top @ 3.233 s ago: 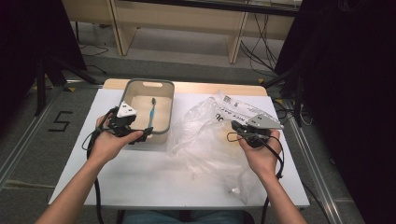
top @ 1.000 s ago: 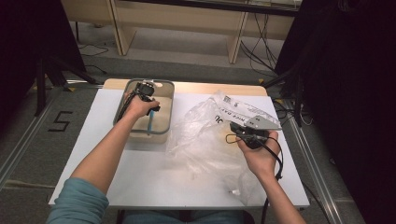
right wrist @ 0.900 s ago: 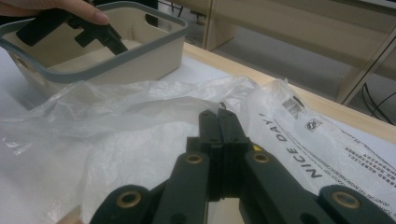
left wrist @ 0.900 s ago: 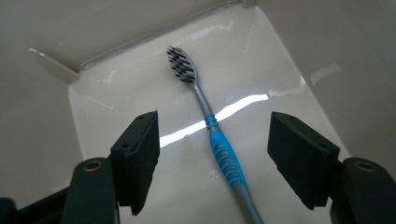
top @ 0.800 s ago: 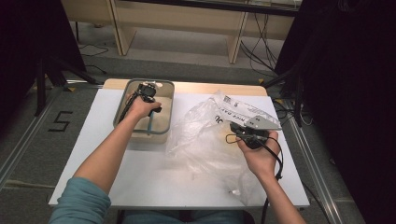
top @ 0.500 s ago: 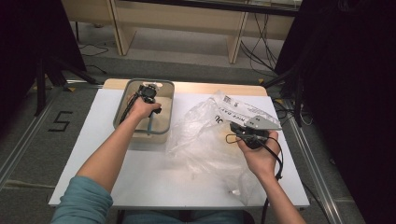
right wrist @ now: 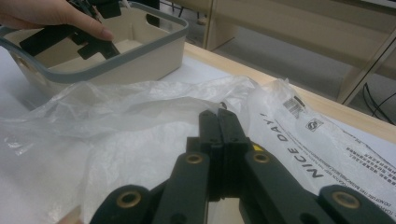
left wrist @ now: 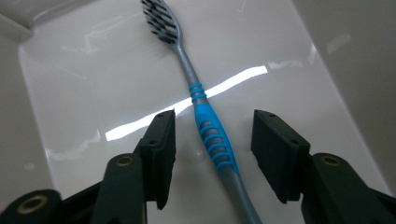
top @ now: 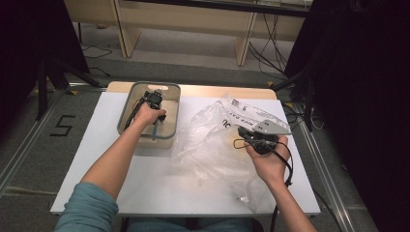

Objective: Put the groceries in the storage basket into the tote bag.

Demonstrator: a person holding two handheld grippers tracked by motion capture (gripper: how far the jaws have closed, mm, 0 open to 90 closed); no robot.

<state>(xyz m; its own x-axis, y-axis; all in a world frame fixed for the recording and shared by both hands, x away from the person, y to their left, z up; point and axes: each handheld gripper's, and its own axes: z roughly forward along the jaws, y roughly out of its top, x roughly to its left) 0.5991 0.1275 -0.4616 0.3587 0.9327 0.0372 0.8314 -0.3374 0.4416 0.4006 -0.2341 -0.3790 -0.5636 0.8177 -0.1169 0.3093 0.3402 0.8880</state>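
A grey and blue toothbrush (left wrist: 212, 140) lies flat on the floor of the beige bin (top: 124, 116), bristle head pointing away from the camera. My left gripper (left wrist: 214, 119) is lowered into the bin, open, with one jaw on each side of the blue grip and not touching it. In the high view the left gripper (top: 155, 99) sits inside the bin, with the toothbrush (top: 155, 130) just below the hand. My right gripper (right wrist: 218, 116) is shut on a fold of the clear plastic bag (right wrist: 116, 140). From above, the right gripper (top: 244, 134) rests at the bag's (top: 208, 140) right side.
The crumpled bag spreads over the middle and right of the white table (top: 96, 159), its printed flap (top: 246, 113) toward the back. The bin (right wrist: 116, 60) stands at the back left, next to the bag. A wooden strip (top: 217, 91) edges the table's far side.
The left hand has moved from the bin's near-left side forward into the bin and has held nearly still for the last second. The right hand and bag have not moved.
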